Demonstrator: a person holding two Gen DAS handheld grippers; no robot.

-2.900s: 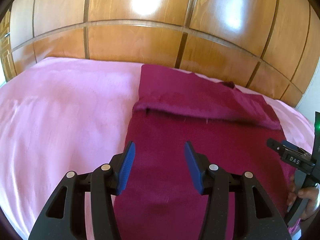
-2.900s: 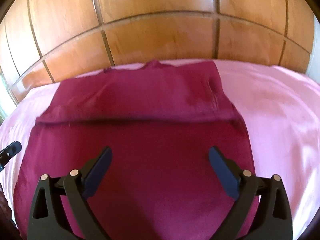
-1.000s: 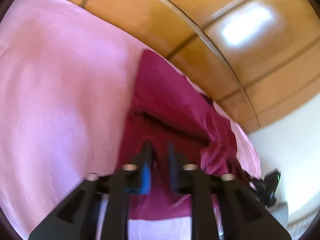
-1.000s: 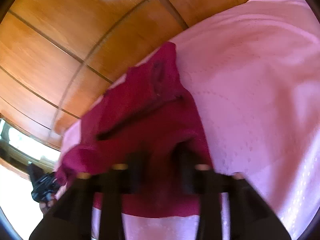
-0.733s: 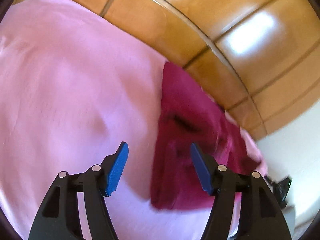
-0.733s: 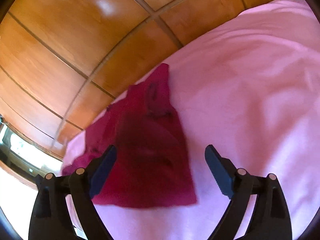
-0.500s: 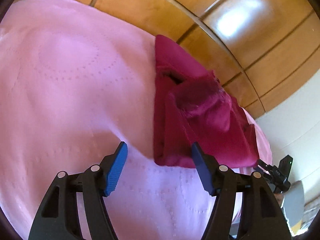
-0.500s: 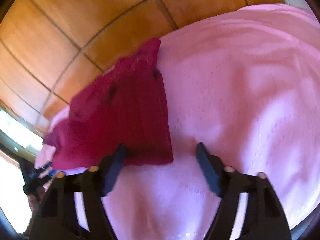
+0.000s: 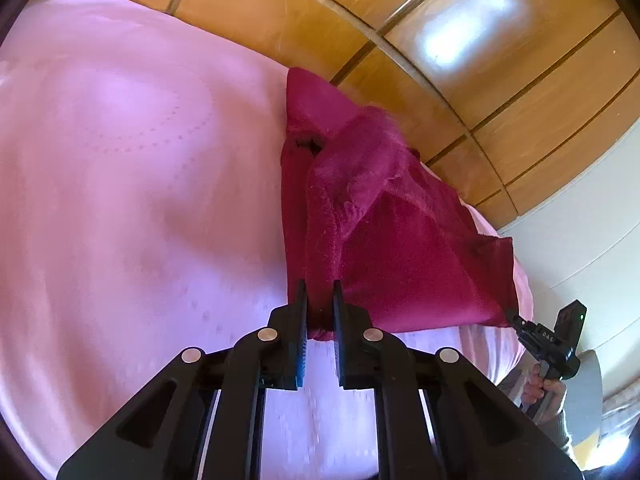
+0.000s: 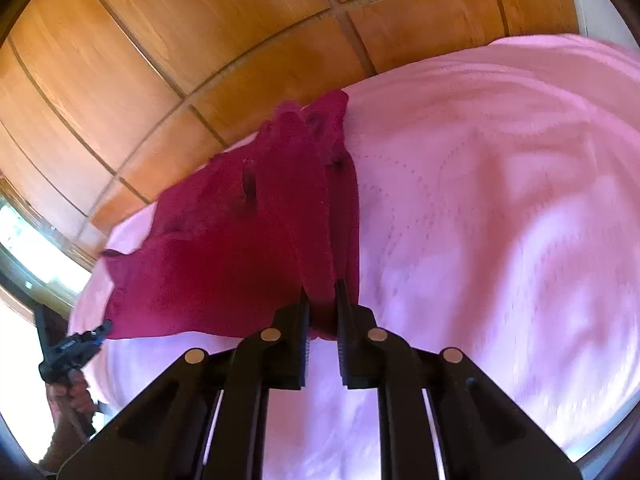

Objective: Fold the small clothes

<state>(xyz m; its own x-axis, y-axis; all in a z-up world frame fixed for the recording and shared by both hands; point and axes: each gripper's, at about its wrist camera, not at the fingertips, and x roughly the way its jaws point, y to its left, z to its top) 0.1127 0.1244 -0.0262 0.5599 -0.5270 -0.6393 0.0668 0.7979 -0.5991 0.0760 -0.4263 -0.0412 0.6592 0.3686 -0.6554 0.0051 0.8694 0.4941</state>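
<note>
A dark red garment [image 9: 400,240] lies bunched and partly folded on a pink bedsheet [image 9: 120,200]. My left gripper [image 9: 319,292] is shut on the garment's near left corner. In the right wrist view the garment [image 10: 224,248] stretches to the left, and my right gripper [image 10: 320,292] is shut on its near right corner. Each gripper shows small in the other's view: the right gripper [image 9: 516,322] at the garment's far corner, the left gripper [image 10: 102,326] likewise. The near edge is held taut between them.
A wooden panelled wall [image 9: 440,60] runs behind the bed. The pink sheet [image 10: 500,220] spreads wide to the right. A white wall [image 9: 580,220] and a person's hand [image 9: 544,388] show at far right. A bright window [image 10: 16,240] is at left.
Both grippers were open over the sheet half a second ago. Now both have shut on the garment's near corners, and its near edge is lifted and stretched between them.
</note>
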